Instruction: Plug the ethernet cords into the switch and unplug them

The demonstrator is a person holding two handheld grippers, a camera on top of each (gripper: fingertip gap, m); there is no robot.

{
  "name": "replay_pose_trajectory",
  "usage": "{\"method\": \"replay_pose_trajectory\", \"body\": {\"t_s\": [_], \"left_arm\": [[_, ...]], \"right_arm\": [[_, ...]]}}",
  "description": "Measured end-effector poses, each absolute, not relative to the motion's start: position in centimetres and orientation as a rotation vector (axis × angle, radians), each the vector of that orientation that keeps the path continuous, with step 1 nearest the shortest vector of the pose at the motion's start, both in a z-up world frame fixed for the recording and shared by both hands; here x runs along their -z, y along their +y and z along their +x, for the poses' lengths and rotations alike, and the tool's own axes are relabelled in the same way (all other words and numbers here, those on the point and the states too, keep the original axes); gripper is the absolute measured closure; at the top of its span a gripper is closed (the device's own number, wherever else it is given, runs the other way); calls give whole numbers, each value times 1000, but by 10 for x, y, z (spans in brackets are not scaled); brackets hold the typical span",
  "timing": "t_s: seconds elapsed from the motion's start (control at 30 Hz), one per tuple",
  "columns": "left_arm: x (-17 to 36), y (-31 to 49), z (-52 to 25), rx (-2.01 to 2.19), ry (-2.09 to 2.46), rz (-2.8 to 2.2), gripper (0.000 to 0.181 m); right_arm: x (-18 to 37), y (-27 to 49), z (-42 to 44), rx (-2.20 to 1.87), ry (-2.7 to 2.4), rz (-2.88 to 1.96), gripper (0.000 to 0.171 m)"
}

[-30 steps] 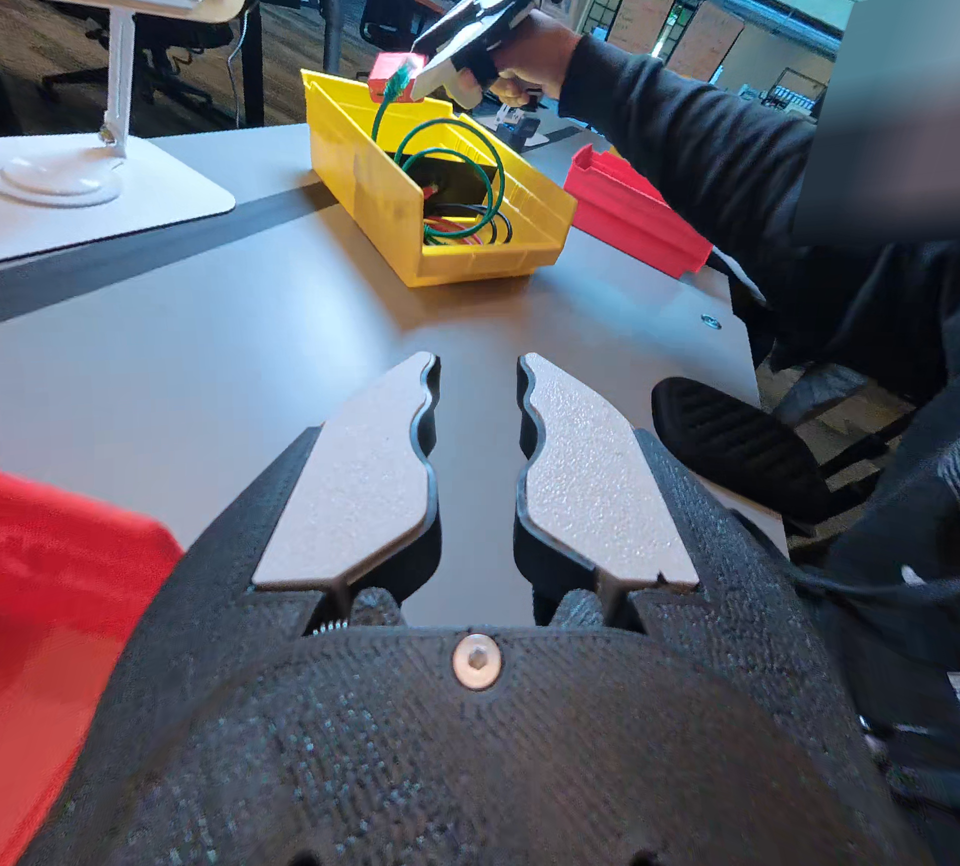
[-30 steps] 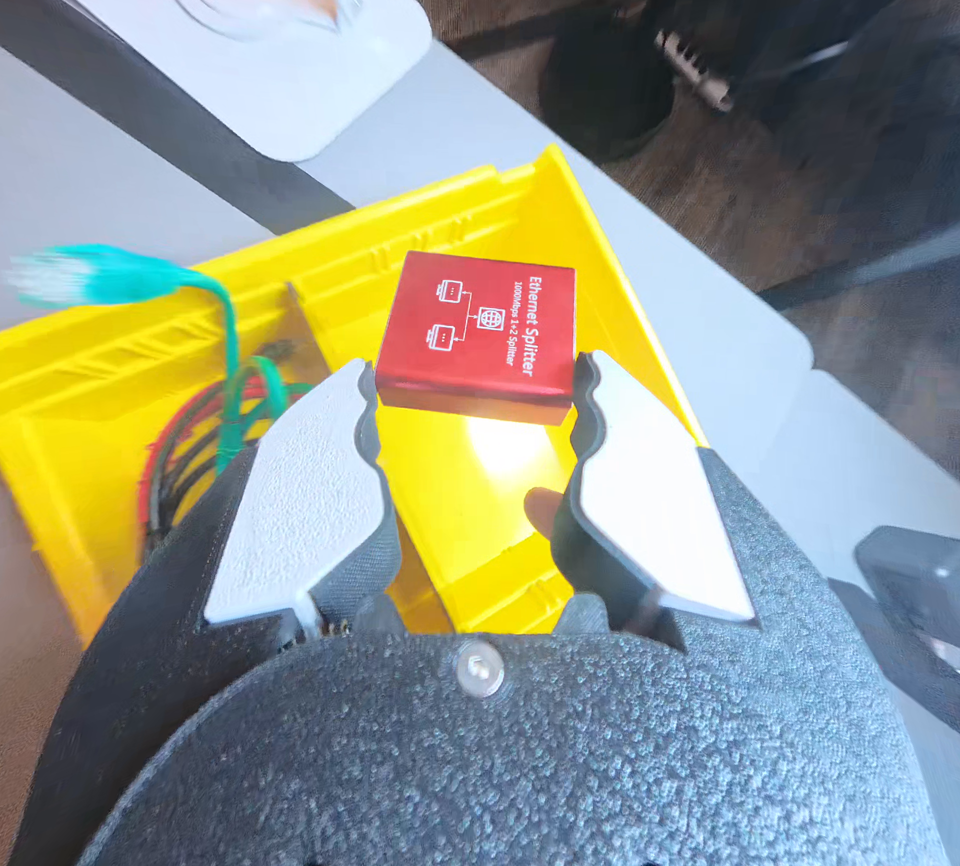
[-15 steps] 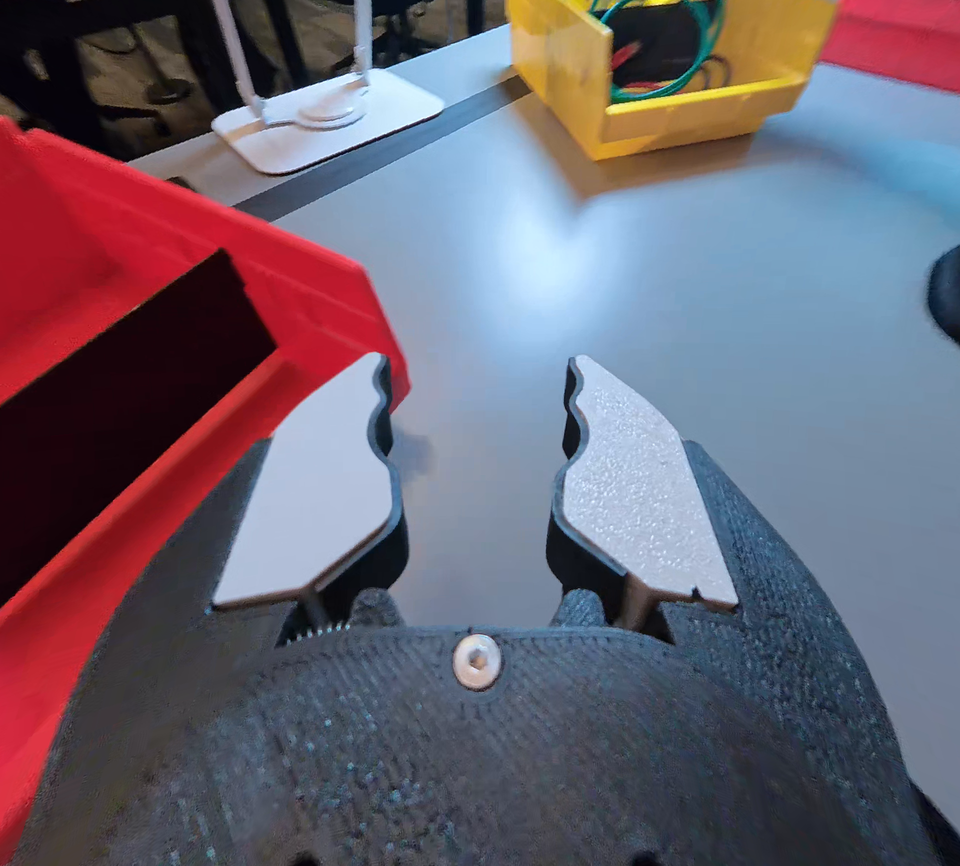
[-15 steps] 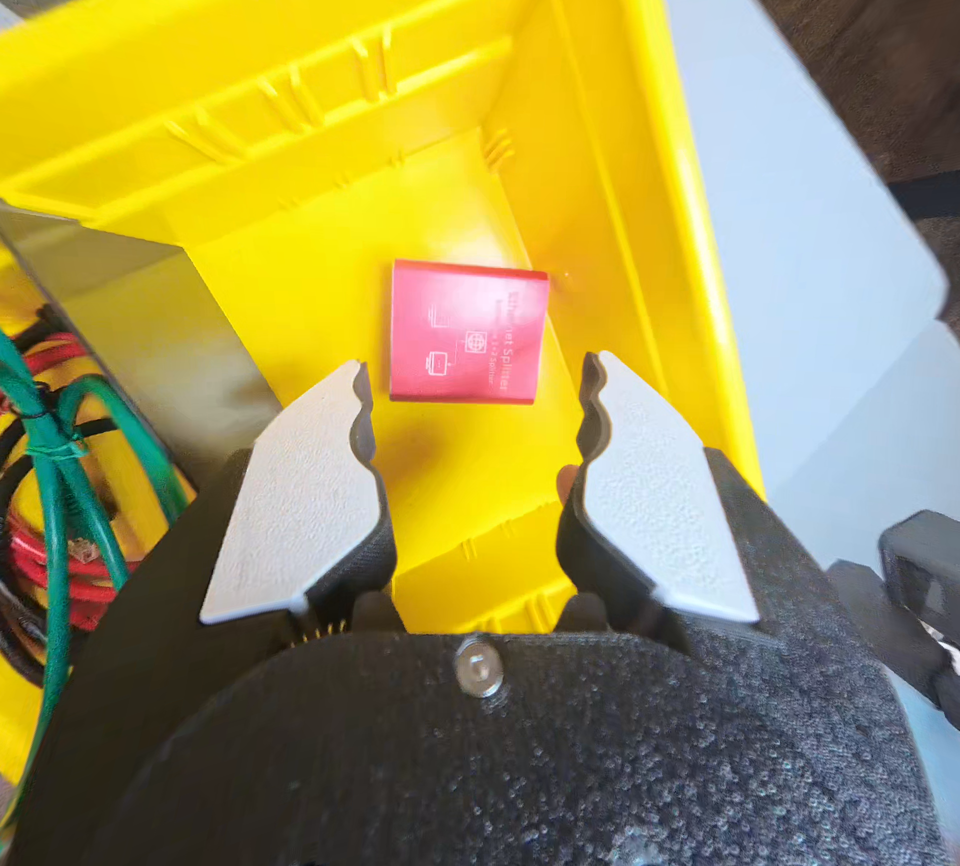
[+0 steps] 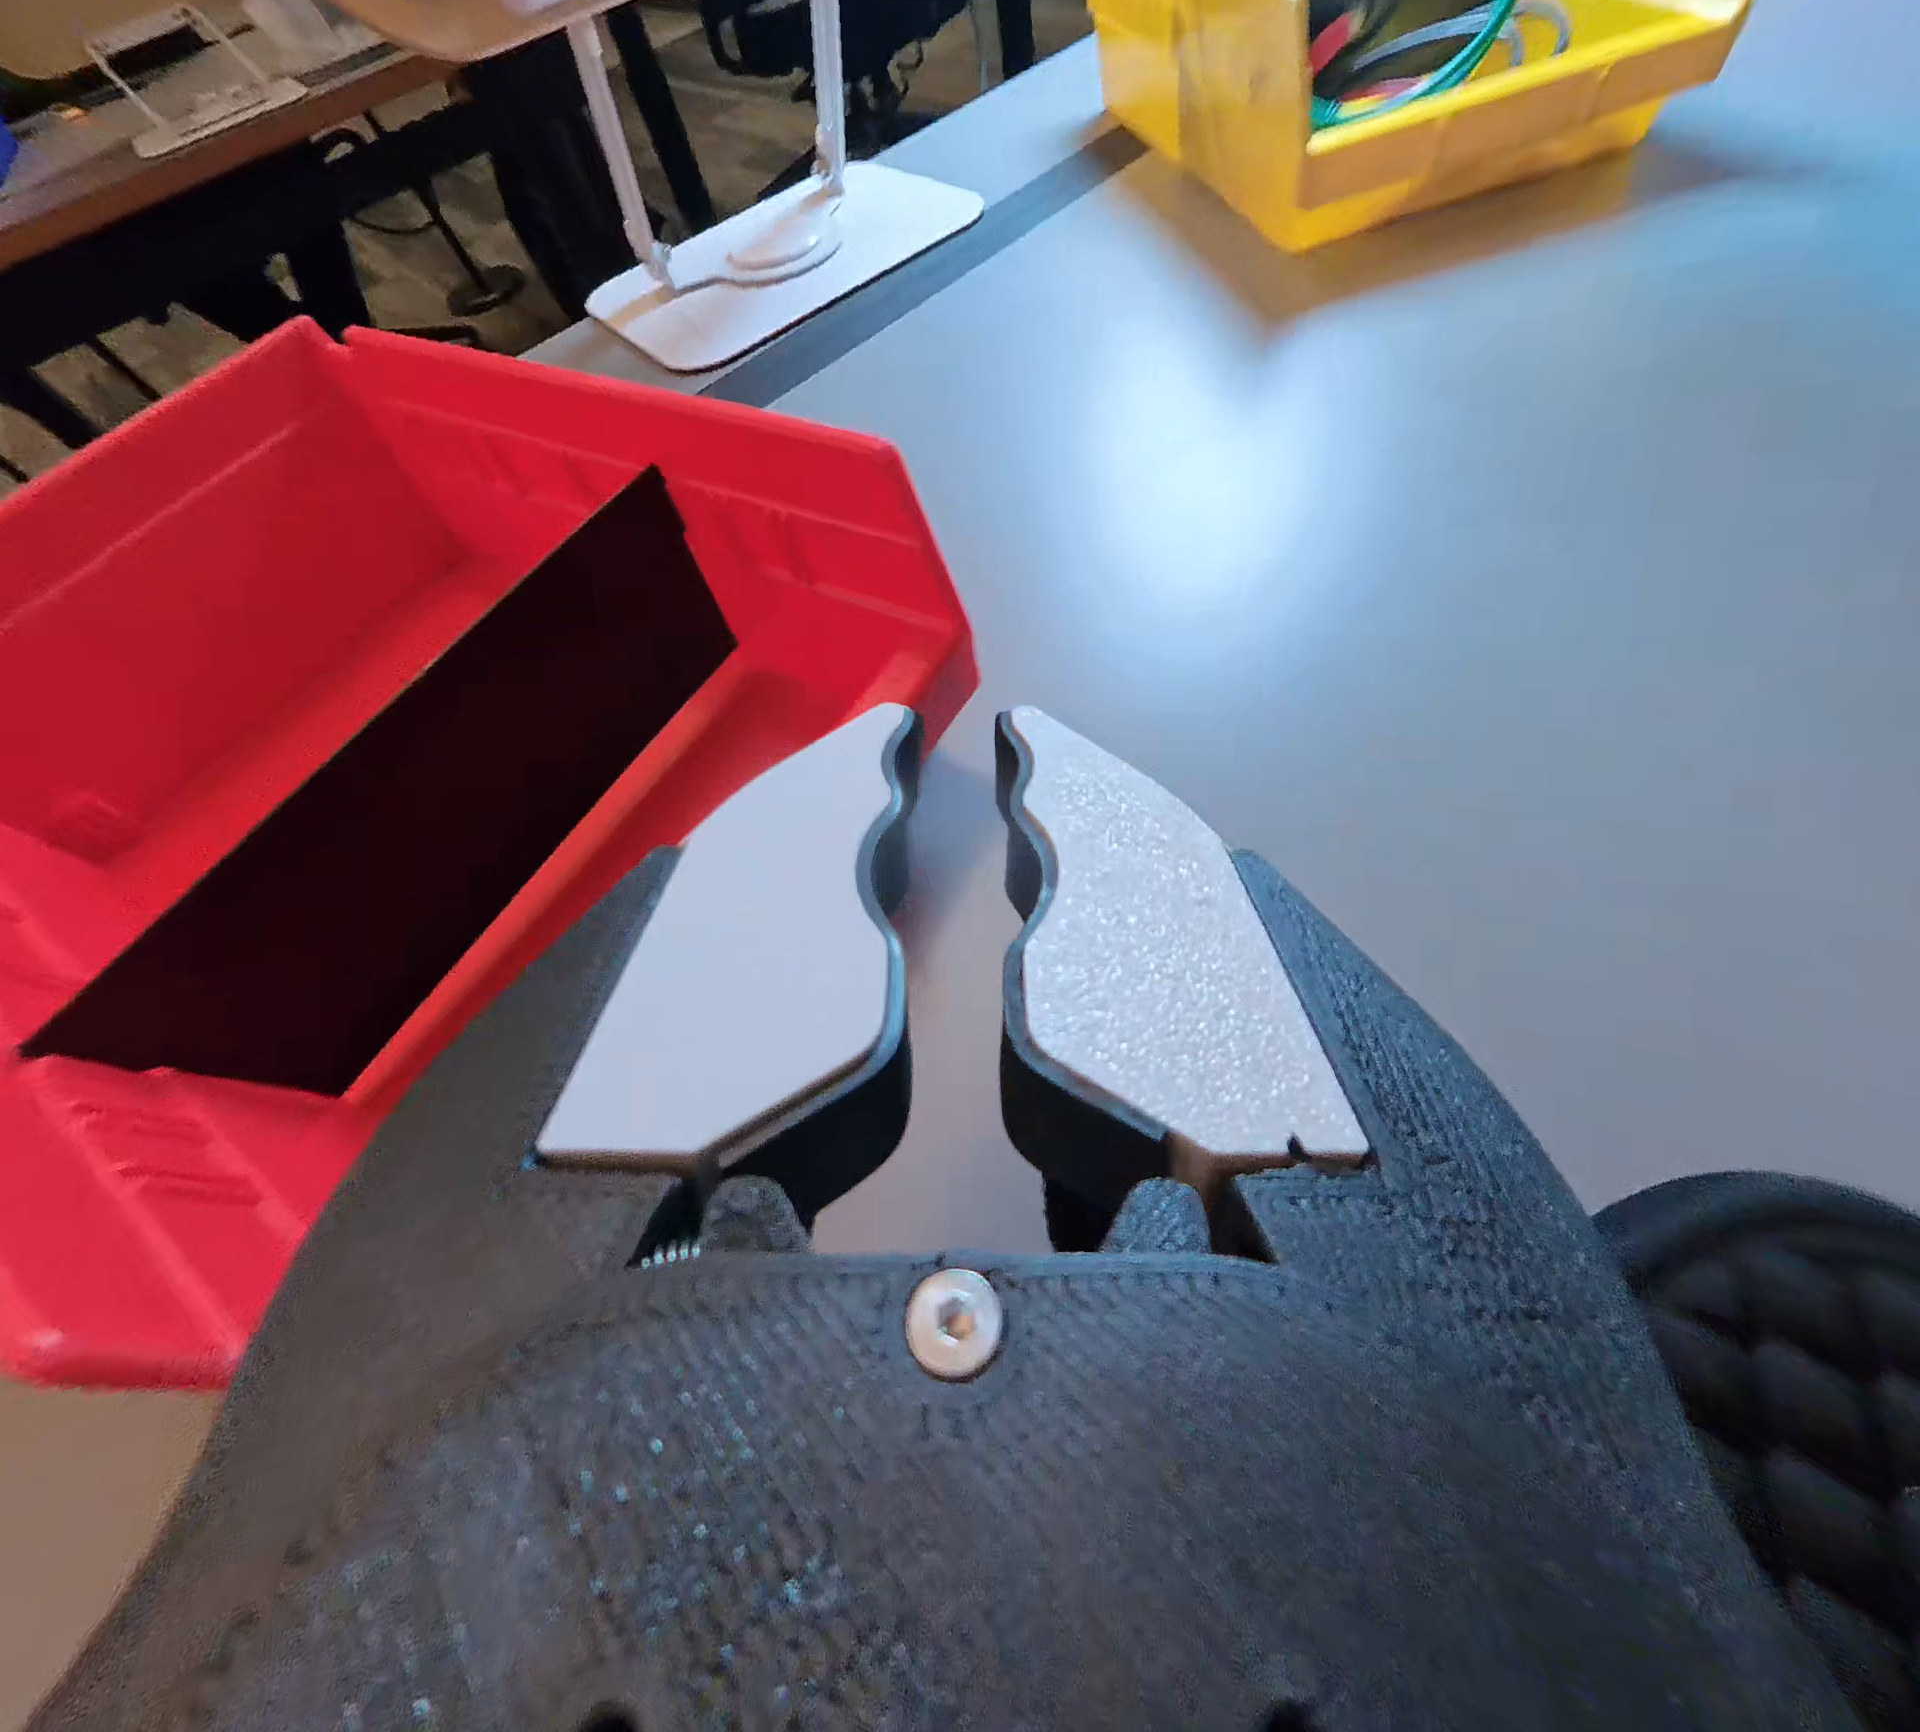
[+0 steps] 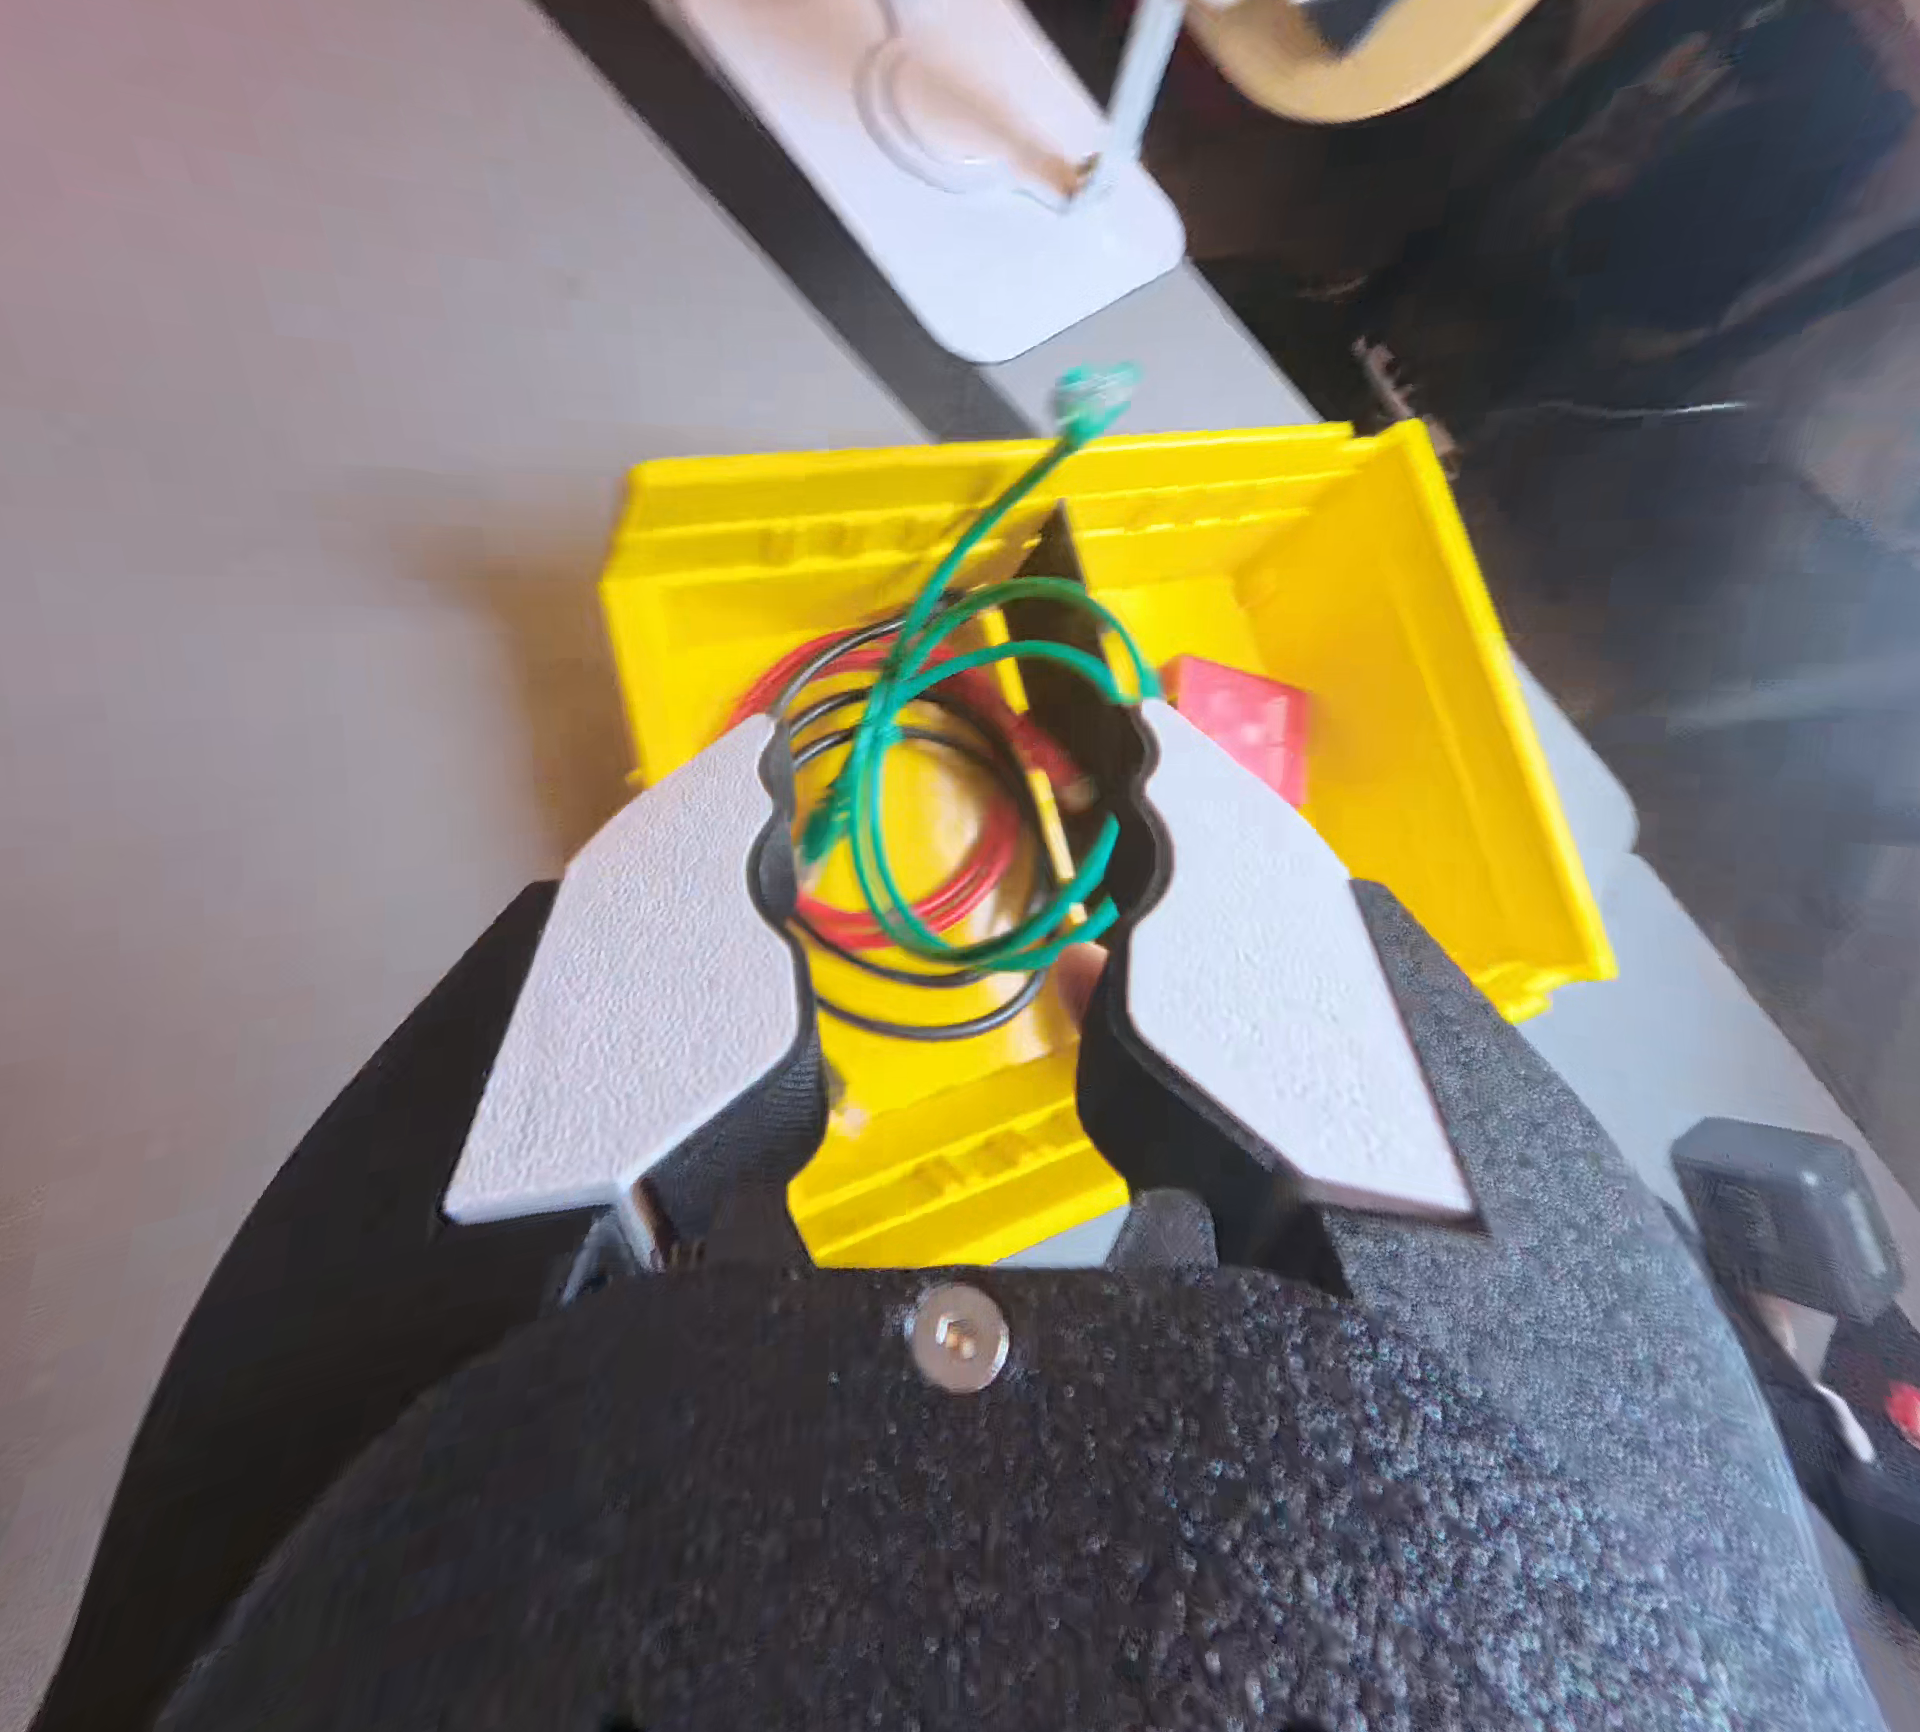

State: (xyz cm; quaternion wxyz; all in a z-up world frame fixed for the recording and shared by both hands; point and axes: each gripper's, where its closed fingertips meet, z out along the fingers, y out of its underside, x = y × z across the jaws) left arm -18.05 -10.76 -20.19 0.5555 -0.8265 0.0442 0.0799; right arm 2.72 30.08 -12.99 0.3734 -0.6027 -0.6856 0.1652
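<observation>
Yellow bin (image 6: pixel 1455 747) on the grey counter (image 5: pixel 1455 643) holds every task item we can find. In the right wrist view its left compartment carries coiled cords: green (image 6: pixel 883 747), red (image 6: pixel 904 913) and black (image 6: pixel 935 1017). A dark divider (image 6: pixel 1060 643) splits the bin, and the red switch (image 6: pixel 1247 726) lies flat in the right compartment. One green plug (image 6: pixel 1091 394) sticks up over the far wall, loose in the air.

We find no cord seated in the switch. We judge that either the plugging has not begun or the whole cycle is finished and the parts are put away; these frames cannot settle which. If not begun, all the work remains: lifting out the switch, seating the plugs, pulling them again.

Right claw (image 6: pixel 956 747) hangs above the cord compartment, jaws apart, nothing between them. Left claw (image 5: pixel 956 737) sits low over bare counter, well apart from the yellow bin, jaws drawn near together with a narrow gap, holding nothing.

Only the right view shows the switch and the bin's floor, though blur leaves its ports unreadable. Only the left view shows the red bin (image 5: pixel 312 643) just beside the left claw, with a dark divider of its own and, as far as we can see, nothing inside. Both views show the white stand (image 5: pixel 790 259) beyond the bin.
</observation>
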Motion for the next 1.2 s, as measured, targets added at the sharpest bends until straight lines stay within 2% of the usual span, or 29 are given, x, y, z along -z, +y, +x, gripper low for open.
{"method": "replay_pose_trajectory", "body": {"t_s": [0.07, 0.17, 0.27, 0.4, 0.47, 0.53, 0.6, 0.63, 0.73, 0.9, 1.07, 1.2], "left_arm": [[207, -112, -191, -291, 142, -2010, 166], [220, -115, -207, -366, 167, -2138, 151], [234, -115, -217, -396, 229, -2266, 133], [251, -111, -231, -472, 334, -2401, 121], [263, -109, -239, -492, 384, -2467, 119], [277, -107, -248, -501, 404, -2530, 119], [291, -106, -254, -498, 429, -2582, 125], [292, -103, -257, -507, 421, -2560, 136], [294, -94, -251, -476, 484, -2502, 146], [293, -83, -244, -534, 564, -2463, 147], [291, -53, -198, -476, 722, -2388, 147], [289, -11, -162, -464, 863, -2309, 146]], "right_arm": [[159, 264, 41, -379, -1894, -1532, 116], [210, 235, 60, -228, -2084, -1514, 117], [244, 233, 66, -81, -2177, -1508, 117], [267, 250, 56, 46, -2217, -1511, 115], [277, 255, 47, 58, -2246, -1499, 125], [281, 260, 39, 82, -2246, -1453, 142], [281, 257, 38, 61, -2254, -1454, 143], [281, 253, 39, 49, -2257, -1446, 143], [281, 232, 47, -9, -2274, -1395, 143], [281, 182, 70, -27, -2310, -1229, 142], [277, 123, 98, -57, -2298, -1098, 141], [250, 75, 112, -375, -2105, -1166, 139]]}}
